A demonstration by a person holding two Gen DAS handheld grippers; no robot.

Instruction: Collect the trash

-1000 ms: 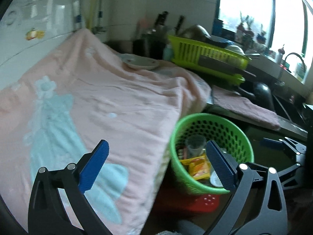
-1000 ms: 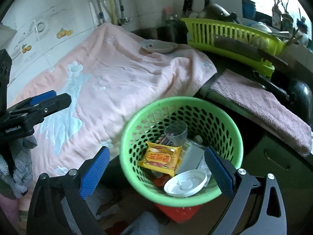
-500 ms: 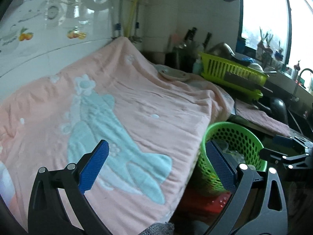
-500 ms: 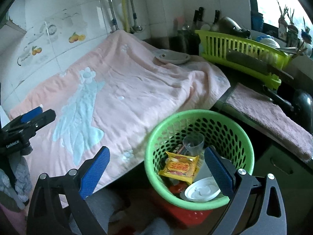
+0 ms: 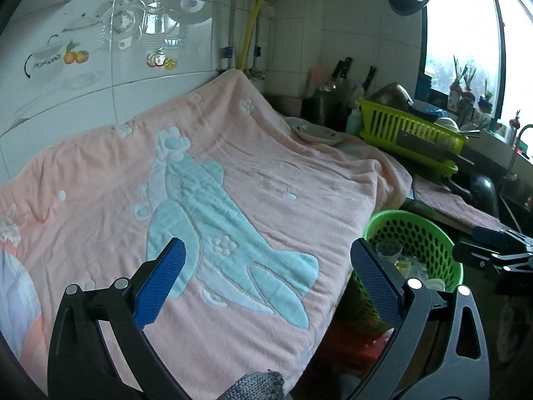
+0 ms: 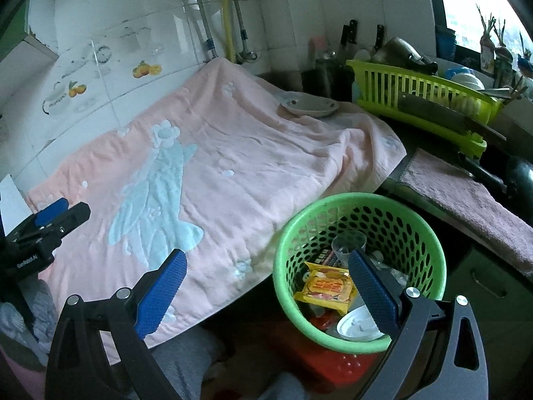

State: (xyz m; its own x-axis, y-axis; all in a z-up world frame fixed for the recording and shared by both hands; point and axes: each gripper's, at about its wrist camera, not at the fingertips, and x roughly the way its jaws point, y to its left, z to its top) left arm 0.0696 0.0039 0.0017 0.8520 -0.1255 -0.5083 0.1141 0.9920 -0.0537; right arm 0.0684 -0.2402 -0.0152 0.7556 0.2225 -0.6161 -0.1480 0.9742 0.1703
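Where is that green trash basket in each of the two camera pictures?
Left wrist view: the green basket sits at lower right, beside the pink blanket's hanging edge, partly behind the left tool's right finger.
Right wrist view: the basket is at lower centre-right, with trash visible inside.
Shared landmark: the white plate on the blanket's far corner.

A pink blanket (image 5: 233, 180) bears a plate (image 6: 309, 104) beside a yellow-green dish rack (image 6: 416, 100).

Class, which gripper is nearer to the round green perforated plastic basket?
Right. The right gripper hangs beside the green basket, one finger over it; the left gripper sits farther left over the pink towel.
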